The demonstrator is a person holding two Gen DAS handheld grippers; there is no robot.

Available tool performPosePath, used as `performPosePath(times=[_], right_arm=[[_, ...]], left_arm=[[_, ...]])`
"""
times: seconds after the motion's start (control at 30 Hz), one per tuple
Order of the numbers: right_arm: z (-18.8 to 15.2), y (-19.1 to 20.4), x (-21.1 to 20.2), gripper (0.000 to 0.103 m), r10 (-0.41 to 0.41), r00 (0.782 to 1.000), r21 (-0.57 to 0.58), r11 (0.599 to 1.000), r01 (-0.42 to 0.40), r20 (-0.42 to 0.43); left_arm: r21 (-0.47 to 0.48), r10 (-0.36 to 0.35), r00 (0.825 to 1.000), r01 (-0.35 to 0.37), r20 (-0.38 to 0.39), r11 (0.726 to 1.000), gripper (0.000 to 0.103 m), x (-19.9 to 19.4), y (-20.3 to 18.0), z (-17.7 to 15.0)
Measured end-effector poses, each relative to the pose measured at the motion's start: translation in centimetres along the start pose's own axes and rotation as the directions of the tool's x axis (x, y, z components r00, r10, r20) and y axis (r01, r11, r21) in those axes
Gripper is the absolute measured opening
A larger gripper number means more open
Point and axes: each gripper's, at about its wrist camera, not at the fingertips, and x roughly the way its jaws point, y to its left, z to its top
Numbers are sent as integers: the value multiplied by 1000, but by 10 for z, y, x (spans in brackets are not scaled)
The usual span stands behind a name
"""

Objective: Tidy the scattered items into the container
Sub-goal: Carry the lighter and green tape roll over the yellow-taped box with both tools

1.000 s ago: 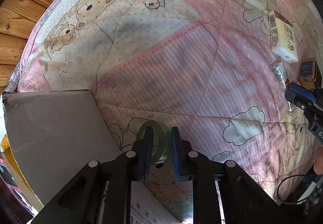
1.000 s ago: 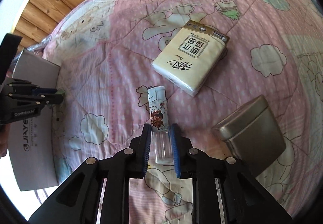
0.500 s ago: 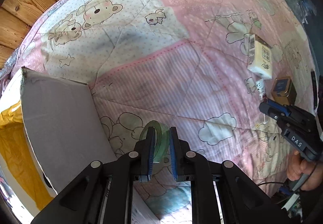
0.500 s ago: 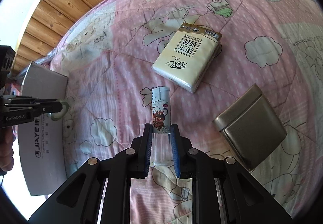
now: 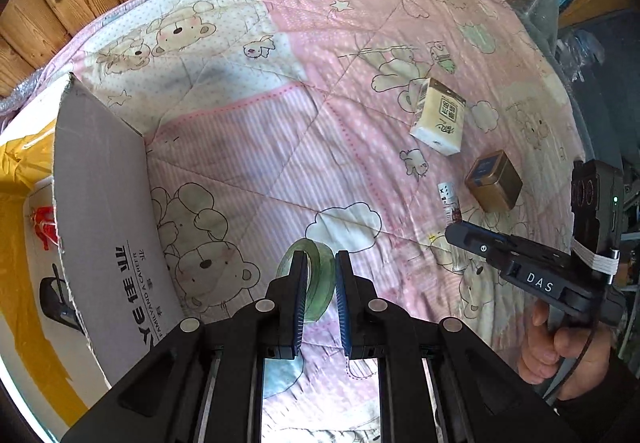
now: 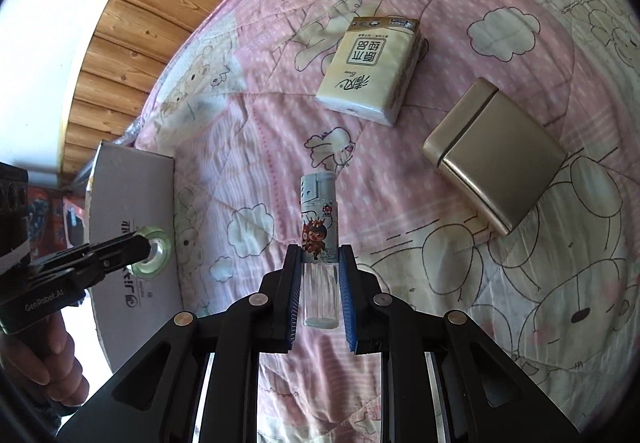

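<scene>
Raised since 1 second ago: left gripper (image 5: 318,299), jaws clamped on tape roll (image 5: 320,283); right gripper (image 6: 319,295), jaws clamped on lighter (image 6: 319,243). Cardboard box (image 5: 100,203) alongside. Risk: smooth lighter slipping in transit.

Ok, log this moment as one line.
left gripper: shut on tape | right gripper: shut on bottle | tissues, tin on quilt | box left

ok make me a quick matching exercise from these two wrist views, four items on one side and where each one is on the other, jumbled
Items:
1. tape roll
2. small bottle
3. tissue pack
4. metal tin

Places:
A. lying on the quilt, right of the bottle
B. between the left gripper's fingers
C. flat on the quilt, beyond the bottle
D. between the right gripper's fingers

Pairs: 1-B, 2-D, 3-C, 4-A
</scene>
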Motion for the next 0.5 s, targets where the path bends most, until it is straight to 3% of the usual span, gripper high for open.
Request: performPosePath(times=[0.17, 0.5], right_arm=[[-12, 5, -6, 19, 3, 1000, -11, 1000, -3, -3], [-30, 17, -17, 19, 3, 1000, -44, 999, -3, -11]], left_arm=[[42, -4, 999, 2, 49, 999, 15, -10, -19, -19], [50, -42, 997, 39, 64, 998, 15, -26, -35, -49]])
